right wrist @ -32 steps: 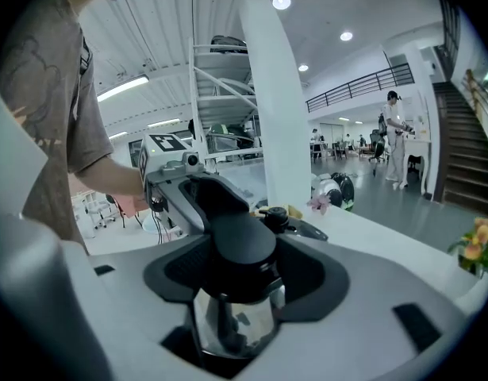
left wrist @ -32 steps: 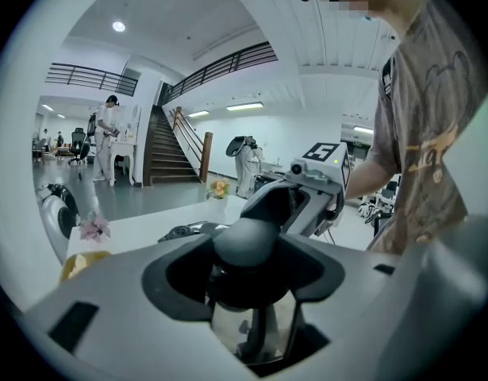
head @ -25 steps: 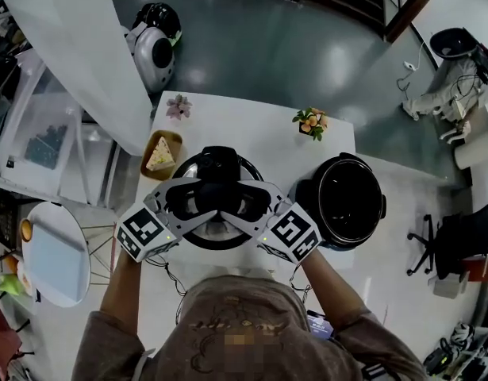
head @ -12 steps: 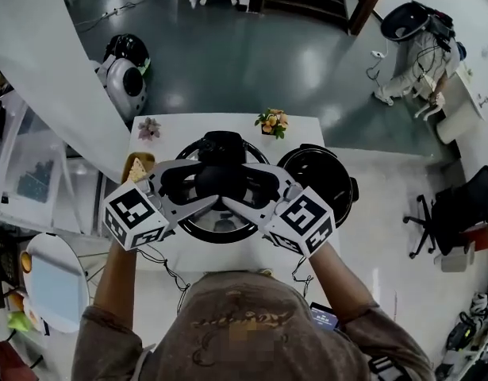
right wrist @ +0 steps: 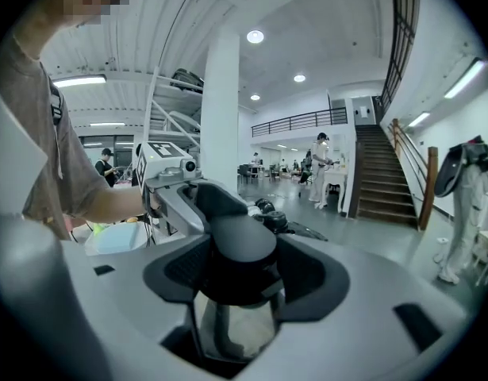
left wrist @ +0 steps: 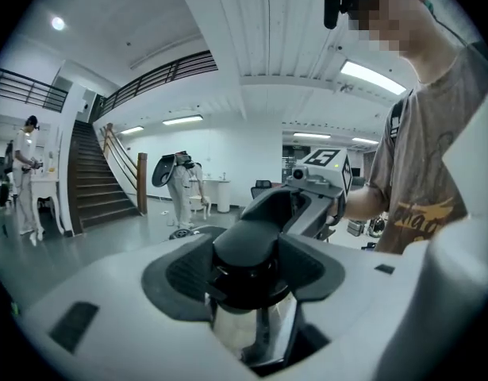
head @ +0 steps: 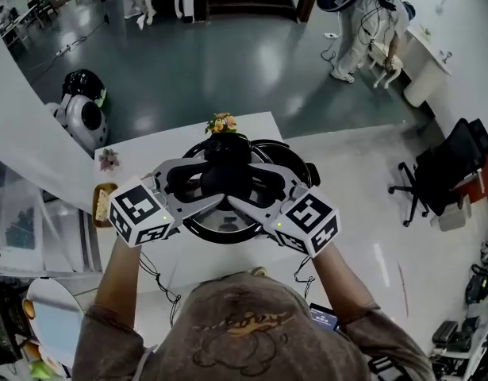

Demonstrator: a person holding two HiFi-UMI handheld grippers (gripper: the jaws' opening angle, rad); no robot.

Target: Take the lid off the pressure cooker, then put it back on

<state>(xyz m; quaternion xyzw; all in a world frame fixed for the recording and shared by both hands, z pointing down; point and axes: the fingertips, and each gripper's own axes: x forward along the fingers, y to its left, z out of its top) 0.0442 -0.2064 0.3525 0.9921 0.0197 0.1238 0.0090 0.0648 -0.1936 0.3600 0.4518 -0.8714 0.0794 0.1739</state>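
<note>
- Head view: the lid (head: 224, 227) is held clear of the table (head: 188, 264). It lies over the left part of the pot (head: 303, 165), whose right rim is left uncovered.
- Head view: the handle (head: 225, 177) is clamped from both sides. The left gripper (head: 204, 182) is set on the side away from the pot, and the right gripper (head: 251, 185) on the side over the pot. The handle's long axis is seen to run away from the person, across the line between the two grippers.
- Left gripper view: the jaws are seen pressed on the handle (left wrist: 247, 264), with the right gripper (left wrist: 307, 193) directly opposite beyond it. The lid's steel (left wrist: 244, 332) hangs below, roughly level.
- Right gripper view: the jaws are likewise closed on the handle (right wrist: 240, 260), with the left gripper (right wrist: 180, 189) facing it. No gap is visible at the pads.
- Judgement: for re-seating, the lid would have to be shifted rightward to the pot's centre and lowered level. The right gripper is the nearer to the pot.
</note>
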